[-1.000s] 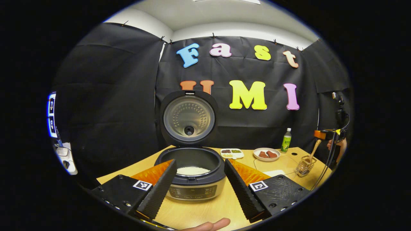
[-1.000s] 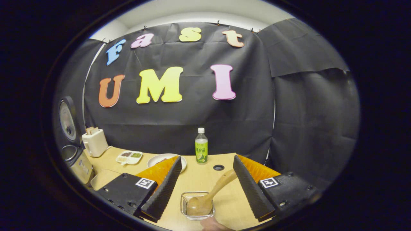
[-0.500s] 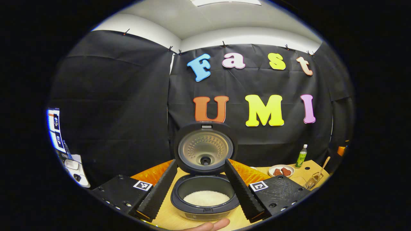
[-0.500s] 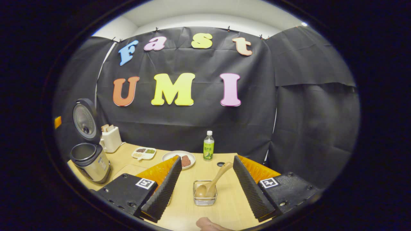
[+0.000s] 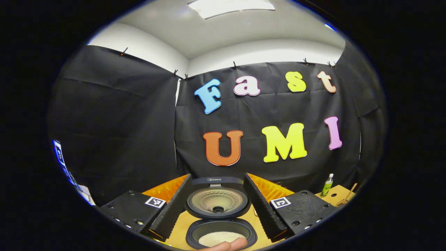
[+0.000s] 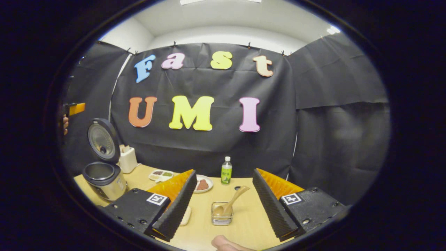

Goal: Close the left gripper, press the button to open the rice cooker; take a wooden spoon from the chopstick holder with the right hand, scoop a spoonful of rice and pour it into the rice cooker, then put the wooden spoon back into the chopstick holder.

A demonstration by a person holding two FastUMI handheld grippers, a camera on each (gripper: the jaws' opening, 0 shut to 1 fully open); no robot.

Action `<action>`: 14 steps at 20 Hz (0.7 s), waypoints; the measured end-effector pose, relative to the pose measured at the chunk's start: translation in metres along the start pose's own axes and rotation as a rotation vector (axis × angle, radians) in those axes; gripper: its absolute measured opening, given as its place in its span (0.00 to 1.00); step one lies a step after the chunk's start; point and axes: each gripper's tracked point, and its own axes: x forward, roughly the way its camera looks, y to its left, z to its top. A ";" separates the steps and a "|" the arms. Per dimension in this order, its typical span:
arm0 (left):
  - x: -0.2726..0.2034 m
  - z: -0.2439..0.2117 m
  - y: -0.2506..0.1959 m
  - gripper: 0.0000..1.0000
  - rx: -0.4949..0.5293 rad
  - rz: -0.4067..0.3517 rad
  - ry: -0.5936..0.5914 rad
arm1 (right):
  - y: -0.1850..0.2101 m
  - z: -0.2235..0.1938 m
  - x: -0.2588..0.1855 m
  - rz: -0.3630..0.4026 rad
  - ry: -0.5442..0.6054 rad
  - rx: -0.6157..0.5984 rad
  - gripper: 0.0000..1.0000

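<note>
The rice cooker (image 5: 220,233) stands open right below my left gripper (image 5: 218,233), its lid (image 5: 217,202) upright and white rice in the pot. This gripper is open, and the cooker shows between its fingers without touching them. In the right gripper view the cooker (image 6: 104,178) stands at the far left of the table. The wooden spoon (image 6: 231,202) leans in the chopstick holder (image 6: 222,219), bowl down. My right gripper (image 6: 223,233) is open, held back from the holder and above it. Part of my left gripper (image 6: 75,108) hangs above the cooker.
On the wooden table (image 6: 244,226) stand a green bottle (image 6: 226,170), a plate (image 6: 202,184) of reddish food, a divided sauce dish (image 6: 160,174) and a white toaster (image 6: 128,158). A pale dish (image 6: 185,216) lies partly hidden behind my right gripper's near-left finger.
Both grippers have risen and drawn back. The cooker has slid to the bottom of the left gripper view. The holder with the spoon looks smaller and farther off in the right gripper view.
</note>
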 end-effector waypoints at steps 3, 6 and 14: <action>0.037 0.012 0.002 0.94 0.030 0.021 -0.037 | 0.005 0.010 -0.009 0.028 -0.025 -0.002 1.00; 0.078 0.014 0.018 0.95 0.059 0.070 -0.087 | -0.003 0.014 -0.013 0.023 -0.054 -0.023 1.00; 0.165 -0.051 0.038 0.96 -0.003 0.065 0.025 | -0.032 0.009 -0.014 -0.008 -0.068 0.024 1.00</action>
